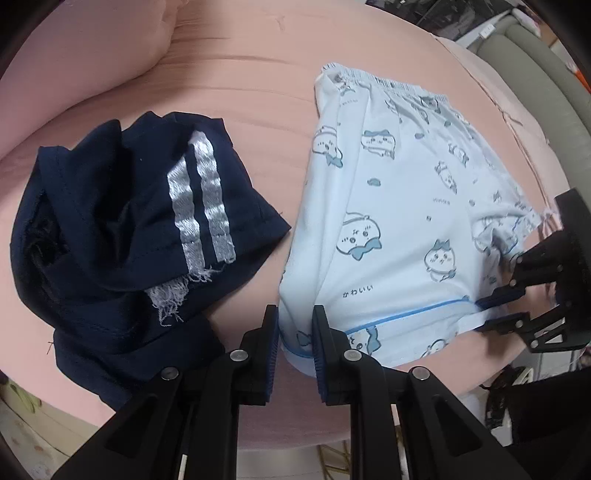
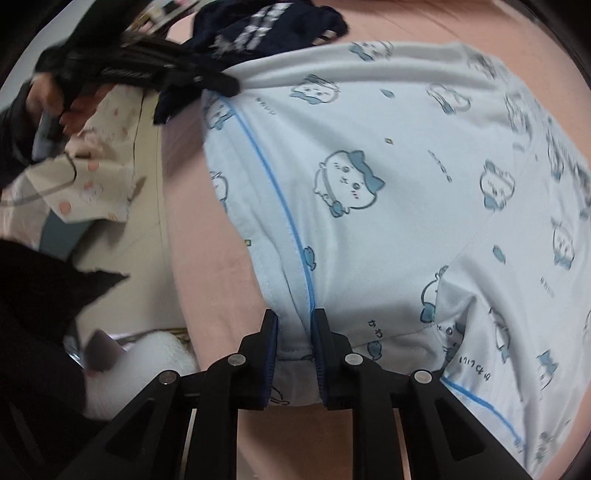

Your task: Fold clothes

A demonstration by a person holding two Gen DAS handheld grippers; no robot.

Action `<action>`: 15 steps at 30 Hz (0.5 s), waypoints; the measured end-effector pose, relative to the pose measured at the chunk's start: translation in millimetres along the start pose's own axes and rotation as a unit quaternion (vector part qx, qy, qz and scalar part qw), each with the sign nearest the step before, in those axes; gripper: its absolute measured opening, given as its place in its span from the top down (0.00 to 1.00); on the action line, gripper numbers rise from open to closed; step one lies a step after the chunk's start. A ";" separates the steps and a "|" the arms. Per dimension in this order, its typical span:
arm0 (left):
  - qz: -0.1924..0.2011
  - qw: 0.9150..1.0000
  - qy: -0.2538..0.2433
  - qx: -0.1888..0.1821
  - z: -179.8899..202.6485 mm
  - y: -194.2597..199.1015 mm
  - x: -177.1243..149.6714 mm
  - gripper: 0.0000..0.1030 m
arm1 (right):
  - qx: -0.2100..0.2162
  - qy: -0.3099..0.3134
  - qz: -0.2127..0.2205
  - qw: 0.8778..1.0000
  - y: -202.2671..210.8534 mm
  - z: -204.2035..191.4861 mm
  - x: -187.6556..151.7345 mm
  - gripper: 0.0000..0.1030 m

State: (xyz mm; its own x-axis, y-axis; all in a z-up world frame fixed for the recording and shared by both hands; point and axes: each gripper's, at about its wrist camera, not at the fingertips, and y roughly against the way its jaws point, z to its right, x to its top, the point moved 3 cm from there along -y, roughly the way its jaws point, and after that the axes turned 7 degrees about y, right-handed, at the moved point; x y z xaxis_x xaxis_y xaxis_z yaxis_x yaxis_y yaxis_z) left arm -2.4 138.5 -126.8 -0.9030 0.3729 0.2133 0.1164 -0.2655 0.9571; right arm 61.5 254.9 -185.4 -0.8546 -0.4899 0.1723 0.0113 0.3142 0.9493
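Observation:
Pale blue shorts (image 1: 399, 206) printed with cartoon animals lie spread on a pink bed, waistband far, blue-piped hem near. My left gripper (image 1: 295, 325) is shut on the hem's left corner. My right gripper (image 1: 498, 310) shows at the right, shut on the hem's other end. In the right wrist view my right gripper (image 2: 294, 325) pinches the hem of the shorts (image 2: 388, 184) beside the blue piping. The left gripper (image 2: 218, 83) shows at the top left, on the far hem corner.
A crumpled navy garment (image 1: 122, 229) with two silver stripes lies left of the shorts, also in the right wrist view (image 2: 258, 26). A pink pillow (image 1: 81, 48) sits at the back left. The bed edge (image 1: 258, 439) is near; floor and patterned fabric (image 2: 92, 177) lie beyond.

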 end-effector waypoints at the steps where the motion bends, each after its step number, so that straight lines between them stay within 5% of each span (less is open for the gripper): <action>1: 0.000 1.000 0.005 -0.001 -1.1 1.7 1.3 0.84 | 0.000 -0.001 0.001 1.000 1.2 0.7 0.2 0.82; 4: 0.008 1.000 0.017 0.007 -4.7 11.3 2.5 0.81 | 0.004 -0.015 0.005 1.000 7.4 5.9 0.8 0.77; 6: 0.022 0.999 0.028 0.008 -6.2 19.1 4.0 0.75 | 0.010 -0.032 0.011 0.999 21.1 20.9 0.0 0.64; 8: 0.040 0.998 0.046 -0.001 -9.5 26.2 6.5 0.42 | 0.016 -0.050 0.023 0.998 23.6 25.0 -1.7 0.52; 10: 0.045 0.997 0.066 -0.011 -12.7 29.1 8.8 0.20 | 0.018 -0.063 0.034 0.997 28.4 30.1 -4.2 0.45; 15: 0.043 0.995 0.093 -0.022 -13.2 28.0 13.4 0.20 | 0.040 -0.099 0.069 0.992 48.4 41.4 -8.2 0.38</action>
State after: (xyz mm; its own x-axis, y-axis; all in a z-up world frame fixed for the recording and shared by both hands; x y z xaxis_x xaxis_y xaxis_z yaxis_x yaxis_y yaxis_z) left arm -16.8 124.3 -99.7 -0.9517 0.1779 0.2501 0.1818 -0.3301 0.9263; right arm 47.6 307.9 -151.8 -0.9327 -0.2713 0.2377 0.1015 0.4350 0.8947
